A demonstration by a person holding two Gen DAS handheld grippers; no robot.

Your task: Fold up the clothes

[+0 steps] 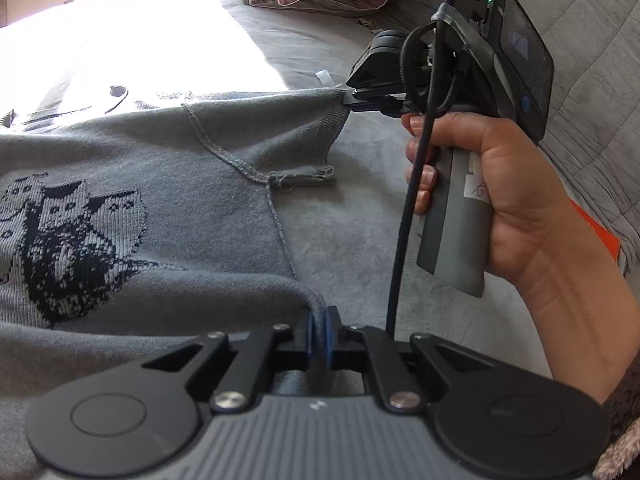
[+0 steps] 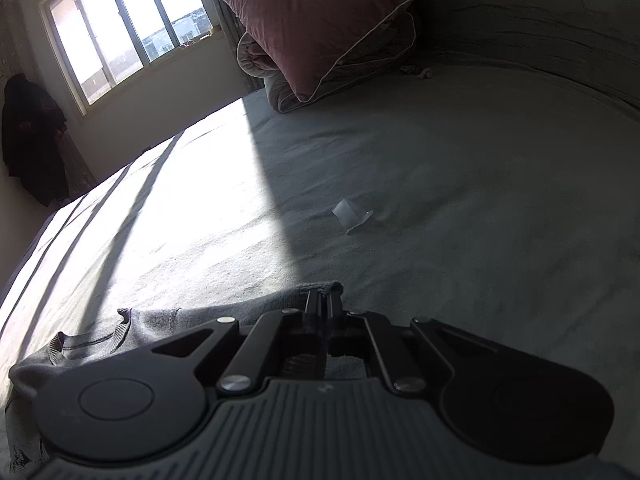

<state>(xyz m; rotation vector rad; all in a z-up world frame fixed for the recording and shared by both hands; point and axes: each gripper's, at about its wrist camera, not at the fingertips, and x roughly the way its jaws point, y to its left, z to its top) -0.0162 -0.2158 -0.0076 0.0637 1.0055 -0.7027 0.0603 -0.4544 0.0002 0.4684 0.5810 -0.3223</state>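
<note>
Now we hold the grey sweater [image 1: 168, 184] over the bed [image 1: 360, 208]
Left gripper [image 1: 319, 330] pinches its hem; right gripper [image 1: 352, 102] pinches its cuff, both jaws pressed together

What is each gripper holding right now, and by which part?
Both hold the grey sweater. The left gripper is shut on a fold of its side edge; the right gripper is shut on the sleeve cuff.
</note>
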